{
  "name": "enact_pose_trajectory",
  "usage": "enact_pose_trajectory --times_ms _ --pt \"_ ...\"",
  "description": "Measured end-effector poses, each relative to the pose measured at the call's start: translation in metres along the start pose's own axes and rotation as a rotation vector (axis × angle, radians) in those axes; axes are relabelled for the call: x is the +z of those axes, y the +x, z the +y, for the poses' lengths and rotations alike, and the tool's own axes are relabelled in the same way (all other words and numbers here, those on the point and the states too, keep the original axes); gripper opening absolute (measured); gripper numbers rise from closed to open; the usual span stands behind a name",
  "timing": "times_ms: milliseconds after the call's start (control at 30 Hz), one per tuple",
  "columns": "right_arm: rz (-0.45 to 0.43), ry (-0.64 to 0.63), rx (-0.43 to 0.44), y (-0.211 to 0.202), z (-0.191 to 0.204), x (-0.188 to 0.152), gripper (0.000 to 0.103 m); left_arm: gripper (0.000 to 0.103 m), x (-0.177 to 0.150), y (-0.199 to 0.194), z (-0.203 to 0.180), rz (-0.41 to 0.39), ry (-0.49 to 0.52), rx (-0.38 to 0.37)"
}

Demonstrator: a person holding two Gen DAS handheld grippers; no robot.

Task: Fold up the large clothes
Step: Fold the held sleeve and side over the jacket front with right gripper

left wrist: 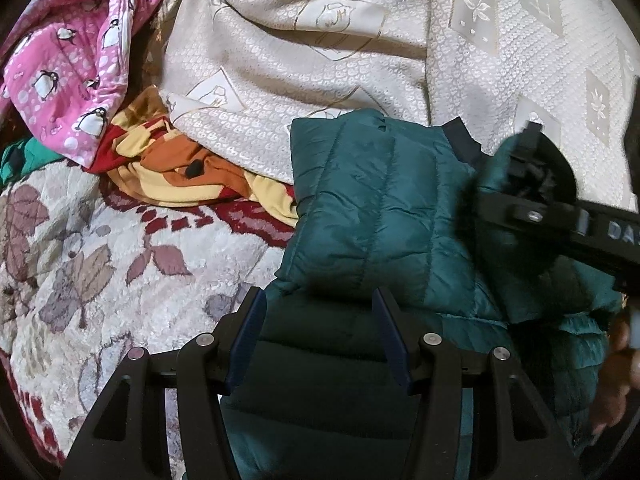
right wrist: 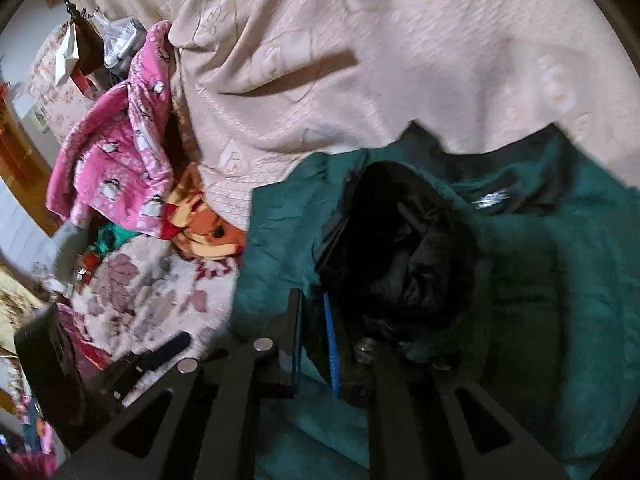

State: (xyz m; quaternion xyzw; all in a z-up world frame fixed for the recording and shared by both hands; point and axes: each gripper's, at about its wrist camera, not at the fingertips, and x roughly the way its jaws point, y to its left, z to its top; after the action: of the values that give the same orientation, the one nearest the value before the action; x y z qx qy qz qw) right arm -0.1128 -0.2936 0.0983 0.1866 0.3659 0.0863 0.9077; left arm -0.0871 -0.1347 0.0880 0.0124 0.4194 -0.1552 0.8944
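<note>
A teal quilted jacket (left wrist: 376, 208) lies on the bed, one part folded over its middle. My left gripper (left wrist: 320, 312) stands over its near edge, jaws apart, with dark teal fabric lying between the fingers and no pad pressing on it. My right gripper (left wrist: 516, 176) comes in from the right, blurred, amid the jacket's black fur-trimmed hood (right wrist: 400, 248). In the right wrist view the right gripper (right wrist: 312, 300) is shut, with a strip of the teal jacket (right wrist: 560, 264) pinched in the narrow gap beside the hood.
A cream embossed bedspread (left wrist: 320, 60) is bunched up behind the jacket. A pink penguin-print garment (left wrist: 72, 72) and an orange, yellow and red cloth (left wrist: 180, 168) lie to the left on a floral blanket (left wrist: 100, 260). A hand (left wrist: 616, 360) shows at the right edge.
</note>
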Motion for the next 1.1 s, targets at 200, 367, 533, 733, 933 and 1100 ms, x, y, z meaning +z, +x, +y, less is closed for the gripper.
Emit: enact_pose_trajectory --times_ms 200,367,533,733,933,1100 --pt "0.106 0.033 -0.002 0.042 -0.003 0.0 0.017 0.032 -0.001 0.004 0.0 0.015 0.005 -0.003" --pt "0.045 0.042 0.086 0.012 0.007 0.0 0.062 0.032 -0.002 0.001 -0.001 0.004 -0.001 -0.021" --pt "-0.02 -0.004 0.138 -0.035 0.02 0.005 0.064 0.032 -0.004 -0.008 -0.007 -0.028 0.014 -0.032" --pt "-0.074 0.022 0.135 -0.078 0.011 0.001 0.069 0.032 -0.008 -0.013 -0.015 -0.042 0.043 -0.038" --pt "-0.101 0.048 0.03 -0.106 -0.02 -0.016 0.071 0.032 -0.01 -0.013 -0.016 -0.035 0.02 -0.097" --pt "-0.09 0.073 -0.109 -0.131 -0.06 -0.031 0.071 0.035 -0.002 -0.011 -0.023 -0.006 -0.013 -0.183"
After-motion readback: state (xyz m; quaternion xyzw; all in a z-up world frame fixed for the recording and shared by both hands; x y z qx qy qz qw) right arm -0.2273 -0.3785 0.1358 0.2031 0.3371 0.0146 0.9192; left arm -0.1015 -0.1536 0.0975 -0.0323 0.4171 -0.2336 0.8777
